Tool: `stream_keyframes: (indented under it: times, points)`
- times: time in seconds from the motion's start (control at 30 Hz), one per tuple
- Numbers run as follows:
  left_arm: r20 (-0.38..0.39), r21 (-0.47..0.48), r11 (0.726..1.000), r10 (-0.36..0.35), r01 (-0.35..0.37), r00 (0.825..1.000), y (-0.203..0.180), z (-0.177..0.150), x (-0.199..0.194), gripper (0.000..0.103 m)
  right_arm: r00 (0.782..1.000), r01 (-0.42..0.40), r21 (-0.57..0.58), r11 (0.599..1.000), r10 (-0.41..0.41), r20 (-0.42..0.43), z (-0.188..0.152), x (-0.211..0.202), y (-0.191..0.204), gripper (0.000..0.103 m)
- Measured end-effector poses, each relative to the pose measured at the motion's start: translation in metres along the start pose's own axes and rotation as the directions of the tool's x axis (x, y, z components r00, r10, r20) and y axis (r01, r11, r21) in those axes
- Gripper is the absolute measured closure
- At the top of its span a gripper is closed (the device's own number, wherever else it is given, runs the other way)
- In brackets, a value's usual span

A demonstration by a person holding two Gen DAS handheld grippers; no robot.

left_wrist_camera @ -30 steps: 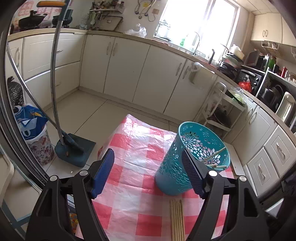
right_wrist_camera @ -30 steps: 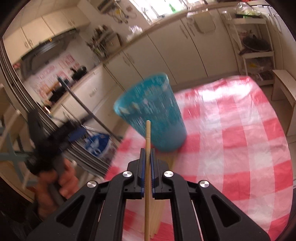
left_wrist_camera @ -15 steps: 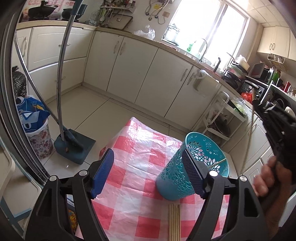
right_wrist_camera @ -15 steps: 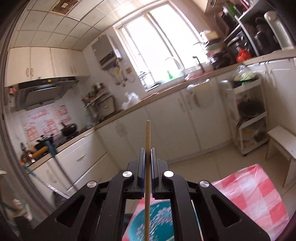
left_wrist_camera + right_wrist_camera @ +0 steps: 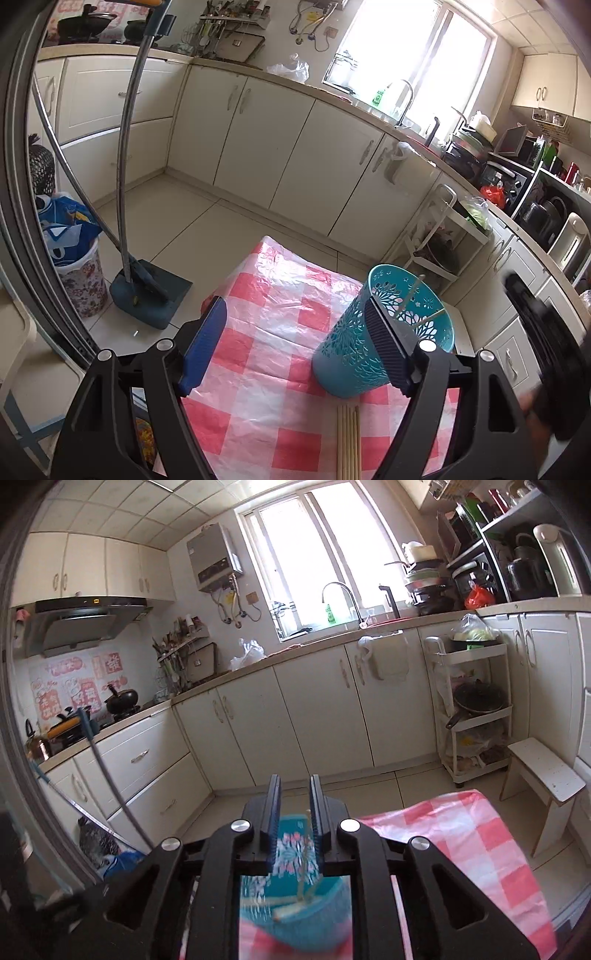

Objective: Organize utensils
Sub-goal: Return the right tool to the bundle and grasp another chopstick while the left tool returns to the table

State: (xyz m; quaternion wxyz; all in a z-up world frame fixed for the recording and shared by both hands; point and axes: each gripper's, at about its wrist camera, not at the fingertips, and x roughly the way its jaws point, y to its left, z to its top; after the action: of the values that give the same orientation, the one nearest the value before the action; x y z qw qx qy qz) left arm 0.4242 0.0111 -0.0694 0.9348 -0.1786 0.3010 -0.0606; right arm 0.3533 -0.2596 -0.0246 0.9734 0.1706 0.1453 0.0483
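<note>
A teal perforated holder [image 5: 351,354] stands on the red-checked tablecloth [image 5: 266,332], with a few wooden chopsticks [image 5: 410,299] leaning inside it. More chopsticks [image 5: 349,439] lie in a bundle on the cloth just in front of it. My left gripper [image 5: 295,314] is open and empty, its right finger overlapping the holder's near side. My right gripper [image 5: 295,786] hovers above the holder [image 5: 295,915] and its jaws are opening. A chopstick [image 5: 306,834] stands loose below the pads, down in the holder. In the left wrist view the right gripper's body shows blurred at the right edge.
The table's far edge [image 5: 295,251] drops to the tiled floor. A broom and dustpan [image 5: 147,291] and a patterned bin [image 5: 79,280] stand left of the table. A white stool [image 5: 543,775] and a shelf trolley [image 5: 476,716] stand to the right.
My right gripper rose and tipped up over the holder, then parted its jaws. The chopstick it held has dropped into the holder. The left gripper stayed put.
</note>
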Motion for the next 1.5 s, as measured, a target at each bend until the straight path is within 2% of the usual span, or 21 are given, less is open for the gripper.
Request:
stream_keyframes:
  times: [0.07,0.13,0.2,0.23,0.27,0.3,0.33,0.53,0.7,1.0,1.23,1.43,1.5]
  points:
    - [0.008,0.002,1.0,0.007,-0.007,1.0,0.001,-0.001,-0.003,0.028,1.0,0.005,-0.005,1.0,-0.005,-0.013,-0.013,-0.022,-0.003,0.076]
    - [0.016,0.0,1.0,0.021,-0.021,1.0,0.003,-0.002,-0.005,0.027,0.999,0.023,-0.012,1.0,-0.024,-0.039,-0.035,-0.044,-0.009,0.075]
    - [0.018,-0.001,0.999,0.032,-0.032,0.999,0.005,-0.003,-0.006,0.026,0.993,0.043,-0.013,0.999,-0.045,-0.108,-0.059,-0.046,-0.014,0.075]
    - [0.017,0.003,0.999,0.039,-0.039,0.999,0.006,-0.004,-0.007,0.026,0.977,0.051,0.003,0.999,-0.049,-0.21,-0.075,-0.035,-0.019,0.076]
    - [0.016,0.008,0.999,0.044,-0.044,0.999,0.006,-0.005,-0.007,0.026,0.962,0.043,0.013,0.999,-0.038,-0.27,-0.082,-0.024,-0.02,0.077]
    - [0.015,0.013,0.999,0.047,-0.048,0.999,0.006,-0.006,-0.008,0.026,0.936,0.026,0.001,1.0,-0.024,-0.35,-0.094,-0.01,-0.02,0.078]
    - [0.015,0.017,0.999,0.05,-0.05,0.999,0.006,-0.007,-0.008,0.026,0.921,0.025,-0.023,0.999,-0.032,-0.387,-0.101,-0.003,-0.02,0.078]
    - [0.009,0.039,0.997,0.059,-0.06,0.998,0.001,-0.007,-0.006,0.025,0.839,0.017,-0.023,1.0,-0.026,-0.543,-0.133,0.024,-0.026,0.079]
    - [-0.006,0.052,0.997,0.059,-0.059,0.998,-0.002,-0.009,-0.003,0.024,0.805,0.008,-0.077,0.997,-0.052,-0.59,-0.152,0.037,-0.022,0.079]
    - [-0.023,0.053,0.996,0.068,-0.067,0.997,0.001,-0.009,0.001,0.023,0.773,0.019,-0.135,0.991,-0.101,-0.626,-0.172,0.05,-0.016,0.08]
    - [-0.032,0.062,0.996,0.071,-0.069,0.997,0.0,-0.011,0.003,0.023,0.777,0.027,-0.17,0.985,-0.128,-0.616,-0.17,0.05,-0.012,0.079]
    - [-0.04,0.075,0.995,0.075,-0.072,0.996,-0.002,-0.014,0.005,0.023,0.774,0.027,-0.244,0.97,-0.174,-0.609,-0.174,0.051,-0.006,0.08]
    - [-0.045,0.087,0.993,0.08,-0.076,0.996,-0.004,-0.016,0.006,0.023,0.771,0.024,-0.26,0.965,-0.183,-0.61,-0.174,0.051,-0.004,0.085]
